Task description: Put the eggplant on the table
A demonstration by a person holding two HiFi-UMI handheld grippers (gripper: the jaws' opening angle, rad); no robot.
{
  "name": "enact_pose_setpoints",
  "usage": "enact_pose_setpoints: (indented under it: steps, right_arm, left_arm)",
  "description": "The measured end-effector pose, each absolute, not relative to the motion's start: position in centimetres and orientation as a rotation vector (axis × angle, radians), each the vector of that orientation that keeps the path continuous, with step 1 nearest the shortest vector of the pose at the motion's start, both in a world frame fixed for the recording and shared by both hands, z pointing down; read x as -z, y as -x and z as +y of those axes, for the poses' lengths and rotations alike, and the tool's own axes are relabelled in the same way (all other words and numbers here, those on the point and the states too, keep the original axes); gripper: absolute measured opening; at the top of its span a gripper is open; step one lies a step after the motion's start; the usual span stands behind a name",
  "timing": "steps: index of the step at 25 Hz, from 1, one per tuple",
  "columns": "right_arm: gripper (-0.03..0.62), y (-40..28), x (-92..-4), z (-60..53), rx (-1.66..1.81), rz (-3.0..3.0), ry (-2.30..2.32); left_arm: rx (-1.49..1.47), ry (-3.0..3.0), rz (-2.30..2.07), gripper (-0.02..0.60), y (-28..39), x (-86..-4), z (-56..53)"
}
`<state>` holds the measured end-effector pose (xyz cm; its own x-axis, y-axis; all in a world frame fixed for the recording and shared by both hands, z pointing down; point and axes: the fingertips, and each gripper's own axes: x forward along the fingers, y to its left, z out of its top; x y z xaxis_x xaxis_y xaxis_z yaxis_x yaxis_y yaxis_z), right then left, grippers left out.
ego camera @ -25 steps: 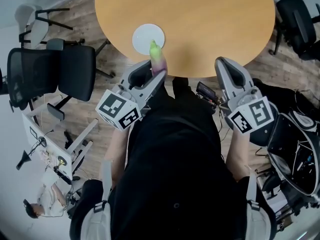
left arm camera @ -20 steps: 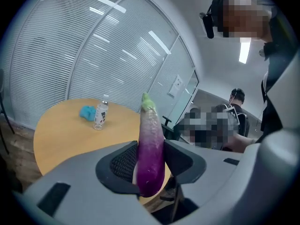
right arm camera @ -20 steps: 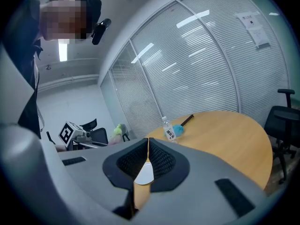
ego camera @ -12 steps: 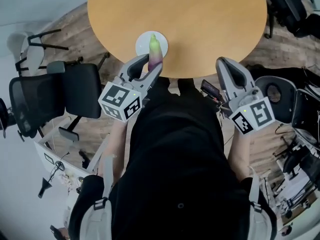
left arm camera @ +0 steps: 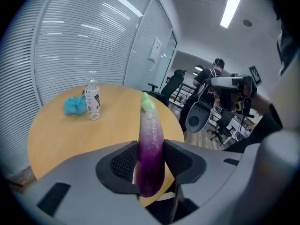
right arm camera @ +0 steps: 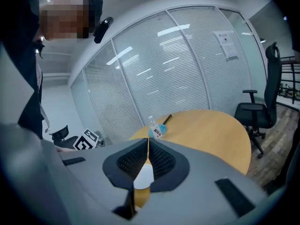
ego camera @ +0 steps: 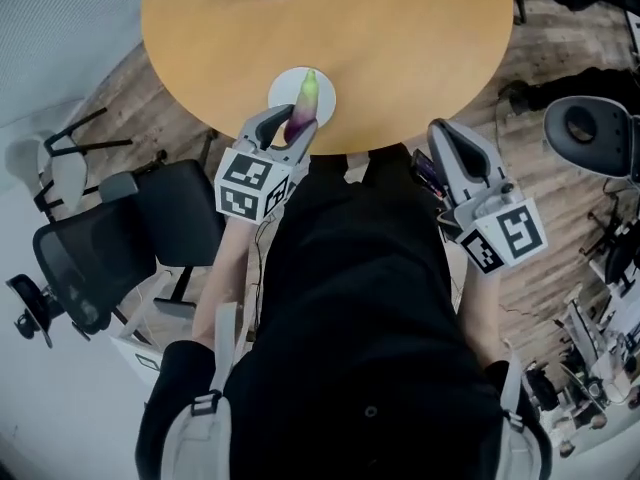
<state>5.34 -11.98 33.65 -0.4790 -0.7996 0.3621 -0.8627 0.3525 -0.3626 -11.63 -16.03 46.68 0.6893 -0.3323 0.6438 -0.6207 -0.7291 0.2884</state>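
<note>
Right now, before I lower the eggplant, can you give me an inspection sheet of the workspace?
Surface: round wooden table.
Job's things: eggplant clamped in the left gripper, green tip forward, not set down.
Clutter: white plate at the near edge; water bottle and blue cloth on the far side.
Grippers: left shut on the eggplant; right gripper shut, empty.
Cables: loose strands on the floor at right.
Surroundings: office chair at left; glass wall with blinds.
</note>
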Motion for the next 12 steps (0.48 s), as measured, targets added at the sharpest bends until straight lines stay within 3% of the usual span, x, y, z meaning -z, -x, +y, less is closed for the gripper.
enact_pose_setpoints:
  steps: [12]
  right_arm:
    - [0.018, -2.4, -34.3, -10.2, -0.818, -2.388, -1.684]
  left_arm:
    - [-1.214, -2.502, -0.563, 0.188, 12.6, -52.7, -16.2]
